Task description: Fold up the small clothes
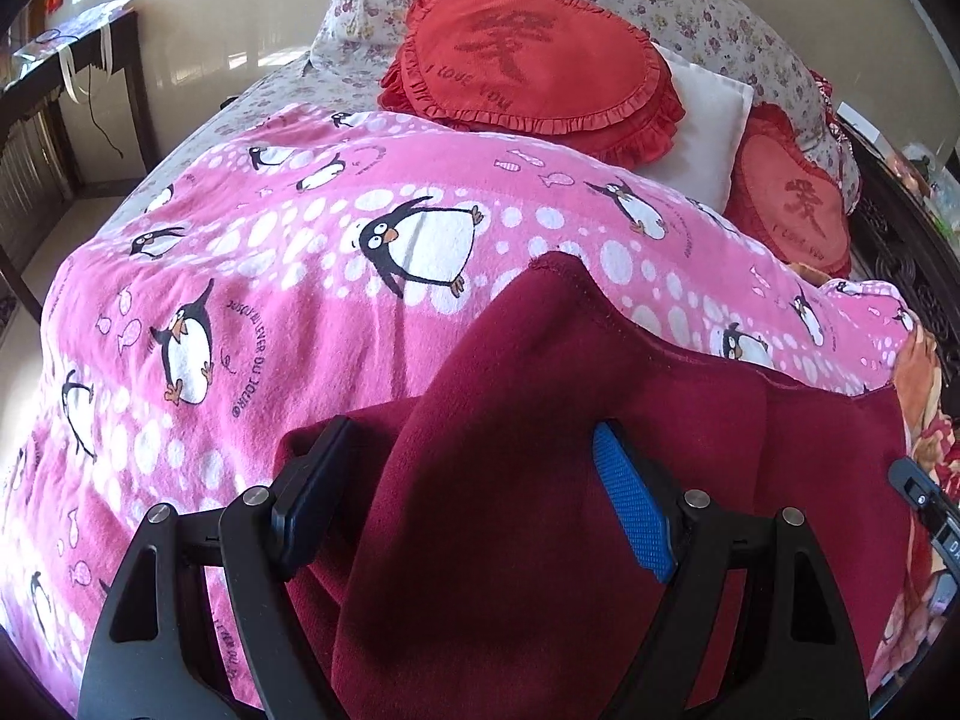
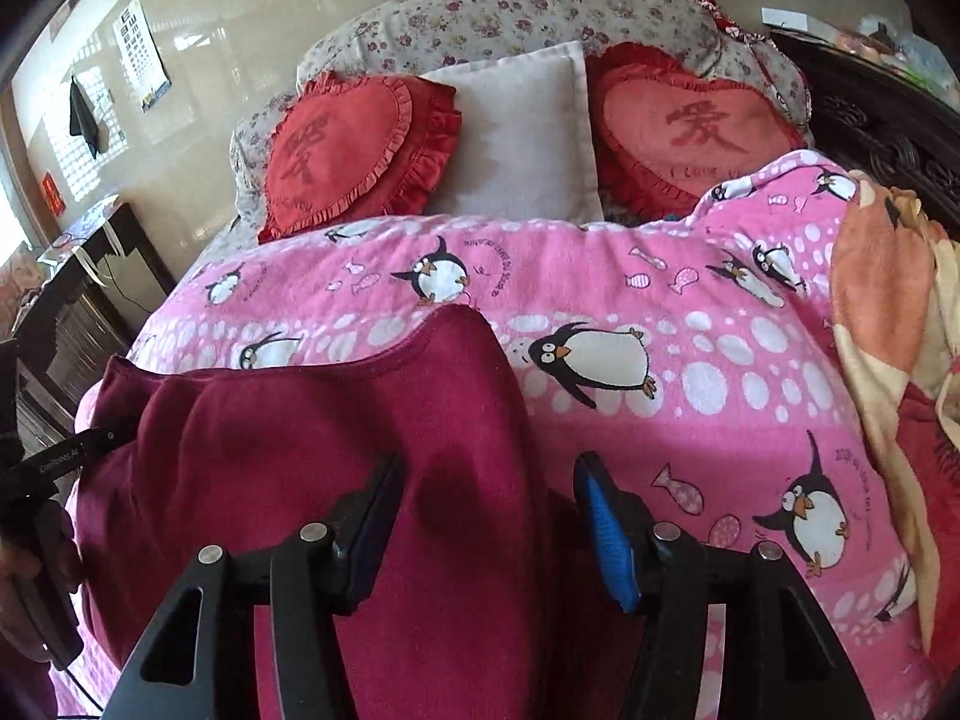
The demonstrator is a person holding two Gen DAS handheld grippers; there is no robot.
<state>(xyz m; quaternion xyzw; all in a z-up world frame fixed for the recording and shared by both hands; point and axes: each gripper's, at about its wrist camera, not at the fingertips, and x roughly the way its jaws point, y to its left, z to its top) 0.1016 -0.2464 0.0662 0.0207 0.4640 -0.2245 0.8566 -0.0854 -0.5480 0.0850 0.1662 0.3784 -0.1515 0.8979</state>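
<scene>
Maroon garment (image 1: pixel 510 480) lies on the pink blanket (image 1: pixel 270 276), hem toward twelve o'clock. Your left tongs (image 1: pixel 480 492) and right tongs (image 2: pixel 489 519) both stand open astride the cloth, gripping nothing. Pinch matching corners, keep the edges level, then fold evenly.

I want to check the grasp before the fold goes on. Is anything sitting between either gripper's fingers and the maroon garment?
Nothing visible does. The maroon garment runs straight between the open fingers of the left gripper, and likewise through the right gripper. Only the pink penguin blanket lies beneath it.
</scene>
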